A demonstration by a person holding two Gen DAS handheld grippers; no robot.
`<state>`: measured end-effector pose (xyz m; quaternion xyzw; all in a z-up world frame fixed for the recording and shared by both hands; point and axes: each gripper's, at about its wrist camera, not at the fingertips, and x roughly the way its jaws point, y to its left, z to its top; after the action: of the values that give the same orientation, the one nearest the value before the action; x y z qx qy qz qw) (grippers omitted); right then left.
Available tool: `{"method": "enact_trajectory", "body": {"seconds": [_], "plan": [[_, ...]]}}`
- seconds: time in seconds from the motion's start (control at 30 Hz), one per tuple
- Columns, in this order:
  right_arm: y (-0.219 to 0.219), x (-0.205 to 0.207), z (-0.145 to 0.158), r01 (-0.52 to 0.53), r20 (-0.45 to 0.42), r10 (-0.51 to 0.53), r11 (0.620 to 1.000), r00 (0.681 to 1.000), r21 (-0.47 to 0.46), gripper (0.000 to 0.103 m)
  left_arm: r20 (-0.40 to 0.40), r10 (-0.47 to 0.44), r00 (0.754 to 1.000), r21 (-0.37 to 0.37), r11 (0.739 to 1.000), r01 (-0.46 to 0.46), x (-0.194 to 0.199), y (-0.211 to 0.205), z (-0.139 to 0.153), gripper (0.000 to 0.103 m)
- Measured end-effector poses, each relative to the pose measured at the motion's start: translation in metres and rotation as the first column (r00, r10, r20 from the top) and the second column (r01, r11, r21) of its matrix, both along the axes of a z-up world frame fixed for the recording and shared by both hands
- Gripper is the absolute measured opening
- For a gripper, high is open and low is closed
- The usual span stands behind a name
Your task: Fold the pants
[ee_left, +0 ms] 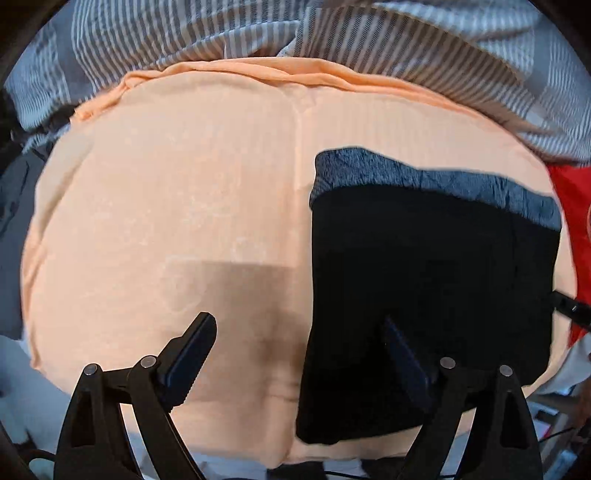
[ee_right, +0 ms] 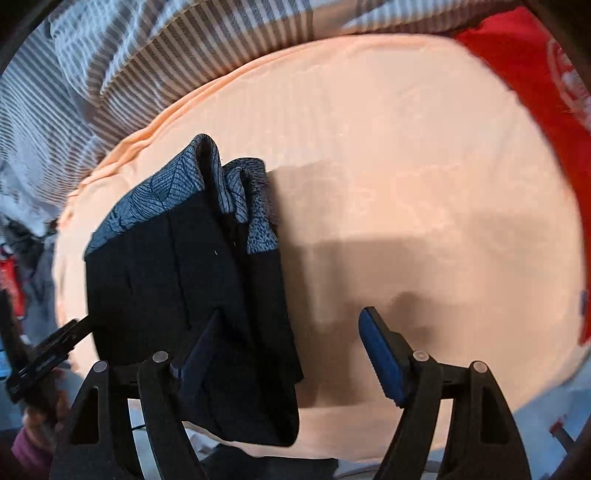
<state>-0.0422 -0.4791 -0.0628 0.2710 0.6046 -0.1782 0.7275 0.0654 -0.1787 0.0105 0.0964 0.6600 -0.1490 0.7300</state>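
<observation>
Lying folded on the peach cloth: black pants with a grey patterned waistband at the far end. Left gripper spread wide and holding nothing, right-hand finger over the pants' near left edge, left-hand finger over bare cloth. Right gripper likewise released, pants under its left finger. Striped bedding beyond, red fabric far right.

Both grippers, left gripper and right gripper, share matte black triangular linkages, 2 round silver pivot screws per side, and dark blue ribbed finger pads. A purple sleeve shows lower left.
</observation>
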Motion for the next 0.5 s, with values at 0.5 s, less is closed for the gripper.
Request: {"method": "enact_trajectory", "body": {"seconds": [0.5], "plan": [[0.081,-0.031,0.054,-0.043,0.012,0.045,0.991,0.999,-0.127,0.103,-0.015,-0.125,0.992,0.046,0.991,0.125,-0.052,-0.022,0.028,0.103]]}}
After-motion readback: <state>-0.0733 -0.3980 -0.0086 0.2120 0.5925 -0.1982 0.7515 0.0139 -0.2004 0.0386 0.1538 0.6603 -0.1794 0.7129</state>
